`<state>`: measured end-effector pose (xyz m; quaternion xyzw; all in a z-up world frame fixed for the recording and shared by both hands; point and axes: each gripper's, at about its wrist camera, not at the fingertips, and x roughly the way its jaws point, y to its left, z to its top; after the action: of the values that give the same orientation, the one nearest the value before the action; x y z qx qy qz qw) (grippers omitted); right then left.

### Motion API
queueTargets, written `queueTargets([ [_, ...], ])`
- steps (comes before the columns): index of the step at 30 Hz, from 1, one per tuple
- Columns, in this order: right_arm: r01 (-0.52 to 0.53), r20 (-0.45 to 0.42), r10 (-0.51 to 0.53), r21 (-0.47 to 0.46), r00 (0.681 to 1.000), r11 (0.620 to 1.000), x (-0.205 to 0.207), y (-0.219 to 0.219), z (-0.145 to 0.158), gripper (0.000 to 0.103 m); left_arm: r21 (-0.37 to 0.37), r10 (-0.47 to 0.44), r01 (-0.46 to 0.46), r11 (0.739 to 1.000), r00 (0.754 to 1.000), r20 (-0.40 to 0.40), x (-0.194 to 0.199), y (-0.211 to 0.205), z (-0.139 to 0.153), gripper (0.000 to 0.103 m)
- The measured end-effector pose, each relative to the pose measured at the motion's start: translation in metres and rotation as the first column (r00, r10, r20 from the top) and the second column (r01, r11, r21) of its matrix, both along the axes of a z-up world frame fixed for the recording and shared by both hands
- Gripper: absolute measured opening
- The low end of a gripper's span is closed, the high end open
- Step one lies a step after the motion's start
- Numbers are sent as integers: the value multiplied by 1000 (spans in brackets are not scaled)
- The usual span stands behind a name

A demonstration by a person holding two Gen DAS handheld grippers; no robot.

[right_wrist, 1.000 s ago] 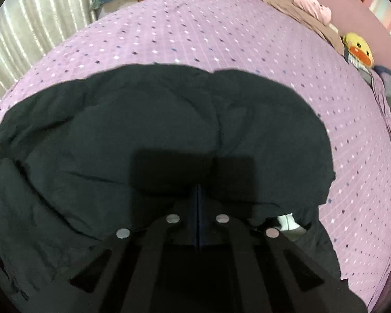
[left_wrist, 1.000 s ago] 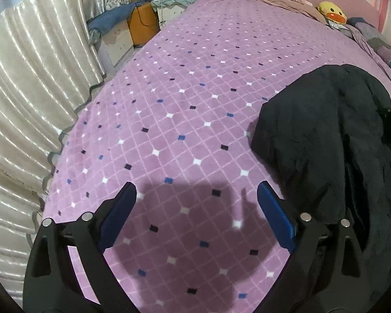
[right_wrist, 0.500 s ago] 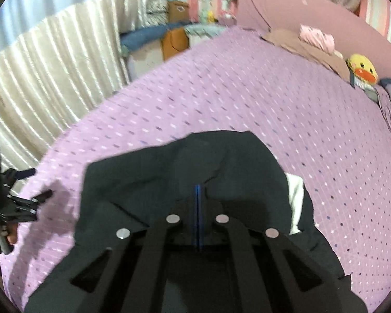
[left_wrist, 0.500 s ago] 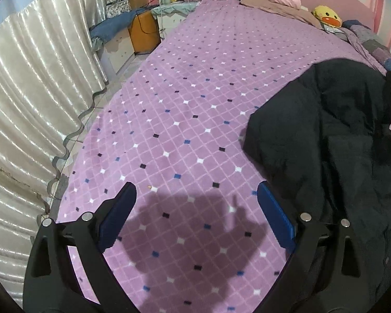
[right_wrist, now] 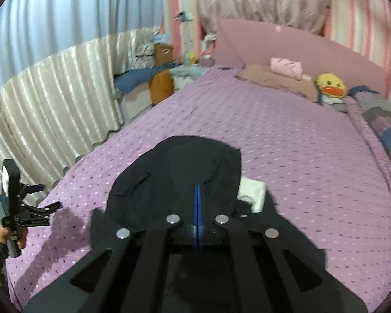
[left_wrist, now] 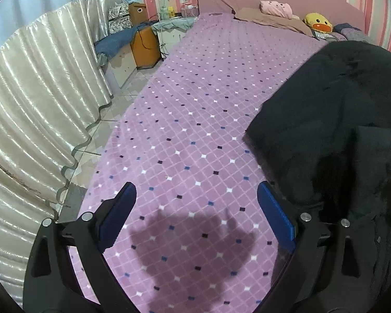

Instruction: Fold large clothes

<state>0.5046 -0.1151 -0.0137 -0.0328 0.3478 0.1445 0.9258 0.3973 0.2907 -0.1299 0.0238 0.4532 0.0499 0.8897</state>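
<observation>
A large black garment (left_wrist: 333, 120) hangs lifted at the right of the left wrist view, over the purple patterned bed (left_wrist: 195, 99). In the right wrist view the garment (right_wrist: 179, 172) drapes down from my right gripper (right_wrist: 197, 190), whose blue pads are pressed together on the cloth. A white label (right_wrist: 251, 193) shows inside it. My left gripper (left_wrist: 196, 195) is open and empty above the bed, left of the garment. It also shows at the far left of the right wrist view (right_wrist: 43, 208), held by a hand.
Pale curtains (left_wrist: 39, 99) hang along the bed's left side. An orange cabinet (left_wrist: 144, 47) and clutter stand at the far left corner. A pink pillow (left_wrist: 275, 9), a yellow duck toy (left_wrist: 318, 22) and bedding lie by the pink headboard (right_wrist: 286, 41).
My right gripper has risen with the black garment, lifting it off the bed so it now hangs bunched. My left gripper stays open and has risen and drawn back a little.
</observation>
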Motion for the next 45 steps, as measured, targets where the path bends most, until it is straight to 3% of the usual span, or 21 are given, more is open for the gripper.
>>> queueTargets([
  [5, 60, 71, -60, 7, 996, 998, -31, -24, 34, 0, 1, -1, 1, 1000, 1000, 29, -13, 1, 22, 94],
  [8, 116, 70, -115, -17, 991, 993, -53, -47, 27, 0, -4, -7, 7, 1000, 999, 47, -20, -4, 29, 96],
  [13, 137, -95, -146, -99, 985, 986, -53, -75, -48, 0, -38, -20, 21, 999, 999, 29, -24, -16, 21, 97],
  [19, 96, -266, -120, -102, 957, 990, -30, -76, -131, 3, -29, -89, 89, 996, 996, -21, -12, -49, -2, 97],
  [22, 74, -308, -100, -97, 946, 993, -22, -69, -154, 3, -22, -119, 118, 993, 992, -37, -2, -69, -14, 97],
  [23, 74, -319, -100, -92, 943, 993, -19, -66, -161, 5, -32, -130, 129, 991, 991, -42, 2, -75, -17, 97],
  [24, 74, -325, -98, -85, 941, 994, -16, -64, -166, 22, -36, -141, 139, 990, 989, -44, 6, -81, -19, 97],
  [25, 78, -325, -99, -77, 940, 994, -11, -63, -170, 46, -34, -154, 152, 988, 987, -45, 12, -90, -22, 97],
  [26, 81, -317, -101, -76, 943, 994, -10, -59, -172, 54, -34, -162, 161, 986, 986, -46, 15, -97, -24, 97],
  [30, 92, -302, -108, -69, 947, 993, -1, -63, -180, 57, -59, -208, 205, 977, 978, -36, 33, -133, -27, 97],
  [39, 134, -323, -149, -68, 935, 989, 9, -92, -200, 57, -2, -267, 267, 964, 963, -33, 86, -230, -35, 97],
  [41, 142, -333, -155, -63, 930, 988, 9, -100, -207, 57, 22, -271, 272, 962, 961, -51, 100, -245, -42, 92],
  [44, 143, -344, -149, -40, 927, 989, 9, -109, -216, 57, 22, -290, 294, 955, 950, -116, 118, -260, -58, 74],
  [45, 139, -340, -144, -41, 929, 989, 9, -110, -217, 57, 32, -285, 291, 956, 950, -127, 122, -263, -64, 56],
])
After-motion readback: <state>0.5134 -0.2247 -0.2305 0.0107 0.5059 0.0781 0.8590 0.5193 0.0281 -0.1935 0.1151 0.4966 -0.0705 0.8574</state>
